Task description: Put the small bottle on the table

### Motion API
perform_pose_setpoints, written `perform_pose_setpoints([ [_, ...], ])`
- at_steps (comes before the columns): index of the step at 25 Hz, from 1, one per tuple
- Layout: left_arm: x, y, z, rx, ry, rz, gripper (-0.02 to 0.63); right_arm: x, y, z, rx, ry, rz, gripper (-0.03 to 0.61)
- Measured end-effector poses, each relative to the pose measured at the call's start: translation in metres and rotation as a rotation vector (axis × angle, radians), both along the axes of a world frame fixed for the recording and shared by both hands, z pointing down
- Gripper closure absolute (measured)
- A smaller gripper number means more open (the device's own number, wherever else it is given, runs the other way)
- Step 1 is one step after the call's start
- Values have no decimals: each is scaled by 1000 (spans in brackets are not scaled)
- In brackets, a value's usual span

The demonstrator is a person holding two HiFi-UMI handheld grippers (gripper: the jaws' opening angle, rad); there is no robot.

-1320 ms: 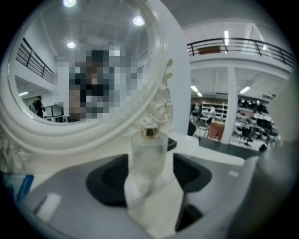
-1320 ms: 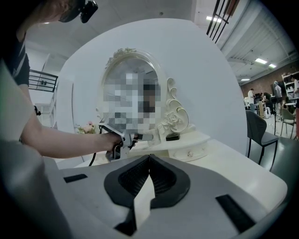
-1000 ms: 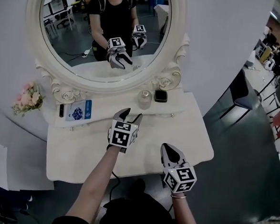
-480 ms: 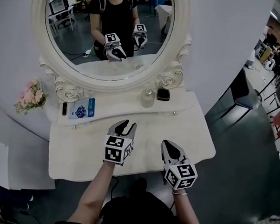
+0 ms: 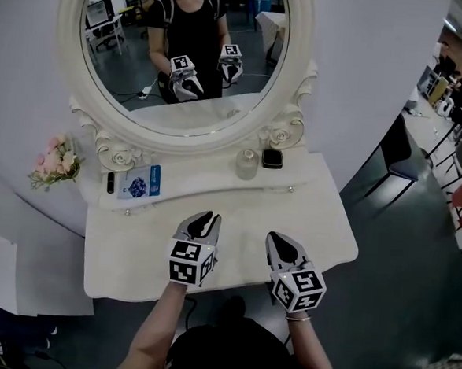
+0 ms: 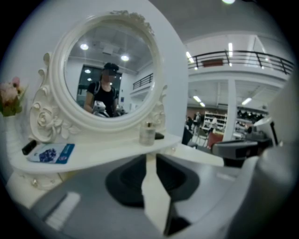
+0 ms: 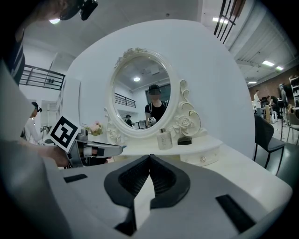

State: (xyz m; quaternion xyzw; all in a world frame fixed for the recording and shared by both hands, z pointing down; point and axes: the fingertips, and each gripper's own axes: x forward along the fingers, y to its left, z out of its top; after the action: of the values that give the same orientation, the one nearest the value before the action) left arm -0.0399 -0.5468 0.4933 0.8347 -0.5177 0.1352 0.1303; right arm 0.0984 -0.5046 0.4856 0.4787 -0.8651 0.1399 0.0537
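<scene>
Over the desk's (image 5: 307,224) front edge my left hand-held gripper (image 5: 205,217) is closing on nothing; the right hand-held gripper (image 5: 277,240) is together, empty. The small bottle (image 5: 246,164) stands upright at the back edge (glass, I judge: light, slippery, breakable), so I'd clamp its body squarely.

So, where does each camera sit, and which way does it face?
Head view: on the head, looking steeply down at the table; left gripper, right gripper, forearms show.
Left gripper view: on that gripper, facing the mirror; its empty, closing jaws show.
Right gripper view: likewise facing the mirror; its shut jaws show.
All three share the small bottle.
</scene>
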Motion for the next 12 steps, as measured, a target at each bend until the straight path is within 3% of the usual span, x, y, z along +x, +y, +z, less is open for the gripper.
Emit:
perform_pose_setpoints([
  [12, -5, 21, -3, 5, 12, 15, 586, -8, 0, -6, 15, -3, -1, 574],
])
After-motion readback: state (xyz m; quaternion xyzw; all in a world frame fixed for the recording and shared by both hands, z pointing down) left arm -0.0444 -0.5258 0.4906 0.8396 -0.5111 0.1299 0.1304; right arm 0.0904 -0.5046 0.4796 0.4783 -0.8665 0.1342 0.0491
